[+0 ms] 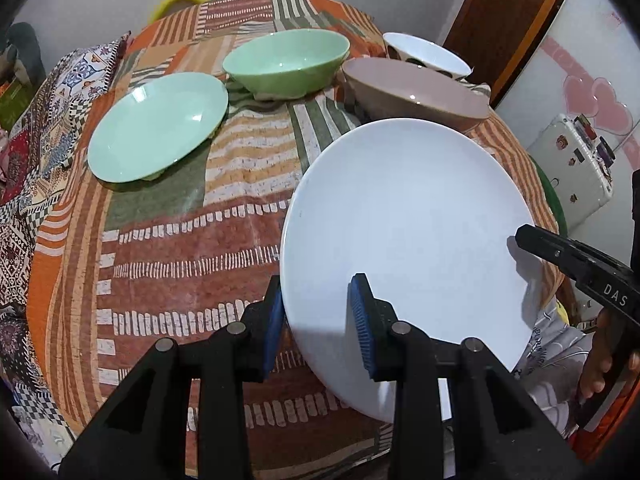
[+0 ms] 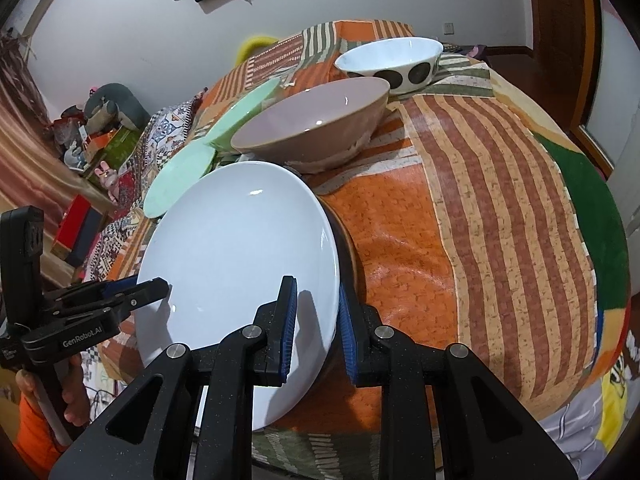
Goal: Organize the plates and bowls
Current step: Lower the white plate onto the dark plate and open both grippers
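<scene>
A large white plate (image 1: 412, 248) is straddled at its rim by both grippers. My left gripper (image 1: 318, 312) has one blue pad under the plate's left rim and one on top; the jaws look partly closed around it. My right gripper (image 2: 318, 320) straddles the plate (image 2: 240, 264) at its right rim the same way. The right gripper shows in the left wrist view (image 1: 560, 256) and the left gripper in the right wrist view (image 2: 132, 296). A green plate (image 1: 158, 126), a green bowl (image 1: 286, 62), a brown bowl (image 1: 416, 92) and a white dotted bowl (image 1: 426, 54) stand behind.
A patterned orange, striped cloth (image 1: 168, 248) covers the table. A white appliance (image 1: 572, 164) and a wooden door frame (image 1: 500, 20) are at the right. Cluttered shelves (image 2: 88, 136) stand at the left in the right wrist view.
</scene>
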Demonstrator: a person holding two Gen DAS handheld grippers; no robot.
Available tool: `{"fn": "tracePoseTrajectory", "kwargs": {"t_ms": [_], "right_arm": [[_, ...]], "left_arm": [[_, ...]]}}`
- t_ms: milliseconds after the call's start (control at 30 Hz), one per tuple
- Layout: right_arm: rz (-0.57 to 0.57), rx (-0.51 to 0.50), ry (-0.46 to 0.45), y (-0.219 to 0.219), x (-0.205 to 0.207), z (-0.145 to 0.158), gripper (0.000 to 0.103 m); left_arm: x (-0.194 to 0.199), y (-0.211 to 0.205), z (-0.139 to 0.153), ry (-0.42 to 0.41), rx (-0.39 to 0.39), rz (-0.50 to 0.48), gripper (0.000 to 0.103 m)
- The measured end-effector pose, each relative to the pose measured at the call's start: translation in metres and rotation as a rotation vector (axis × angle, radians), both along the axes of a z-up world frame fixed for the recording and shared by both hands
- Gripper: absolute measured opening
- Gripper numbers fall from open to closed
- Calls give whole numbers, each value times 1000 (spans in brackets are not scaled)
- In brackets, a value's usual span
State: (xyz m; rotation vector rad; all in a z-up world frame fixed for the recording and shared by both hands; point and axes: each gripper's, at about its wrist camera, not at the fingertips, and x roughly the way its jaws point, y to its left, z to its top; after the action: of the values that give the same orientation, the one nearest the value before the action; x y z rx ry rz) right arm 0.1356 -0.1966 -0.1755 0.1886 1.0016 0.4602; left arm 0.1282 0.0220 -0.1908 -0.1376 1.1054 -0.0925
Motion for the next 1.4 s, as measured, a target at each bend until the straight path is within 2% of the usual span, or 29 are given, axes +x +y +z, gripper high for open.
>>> {"fn": "tracePoseTrajectory", "kwargs": {"t_ms": [300,467,900,1067,1233,1400], "right_arm": [[4,-4,13,3,4,-3,19],[1,-7,12,3,7,-5,19],[8,-18,-1,4,11,-5,21],[-4,-85,-52,3,8,1,23],[-10,-64,-82,-2,5,14,23],[11,-53,-107,5,2,23,29]], "left_arm": [[6,1,-6,17,4,5,33],[12,7,-16,52,-48,20,33],[13,6,-17,43,-40,8,33],[7,6,1,-31,-2,1,33],[1,9,21,-89,15,6,33],[-6,18,40,-148,36,26,34]]}}
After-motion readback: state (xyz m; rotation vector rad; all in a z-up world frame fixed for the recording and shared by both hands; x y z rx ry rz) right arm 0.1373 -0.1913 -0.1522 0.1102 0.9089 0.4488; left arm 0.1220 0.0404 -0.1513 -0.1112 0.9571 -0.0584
